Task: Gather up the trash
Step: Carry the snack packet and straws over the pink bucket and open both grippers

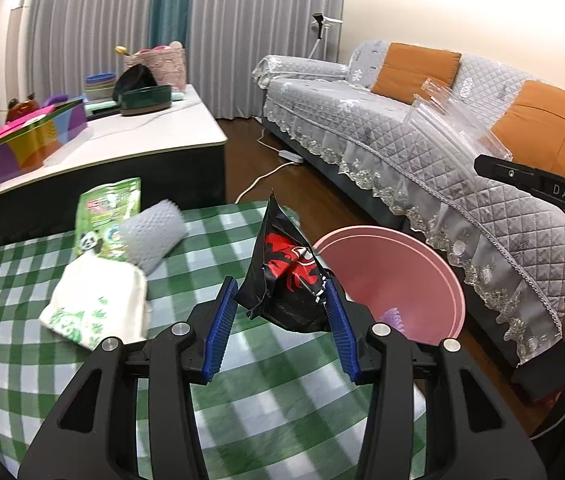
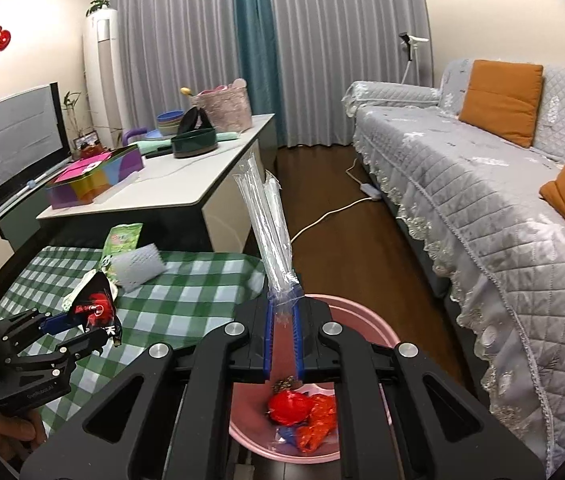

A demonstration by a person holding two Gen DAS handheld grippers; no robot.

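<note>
My left gripper (image 1: 282,284) is shut on a crumpled black and red snack wrapper (image 1: 286,276) and holds it above the green checked table (image 1: 266,400), near the pink bin (image 1: 410,272). It also shows in the right wrist view (image 2: 94,320) with the wrapper (image 2: 96,304). My right gripper (image 2: 283,312) is shut on a clear plastic wrapper (image 2: 270,224) that stands up from its jaws, directly above the pink bin (image 2: 362,328). Red and orange trash (image 2: 306,416) lies in the bin. The clear wrapper also shows in the left wrist view (image 1: 450,120).
On the table lie a green panda packet (image 1: 106,216), a grey dimpled sleeve (image 1: 154,236) and a white tissue pack (image 1: 98,304). A white counter (image 1: 142,136) with bowls and a colourful box stands behind. A grey sofa (image 1: 442,152) runs along the right.
</note>
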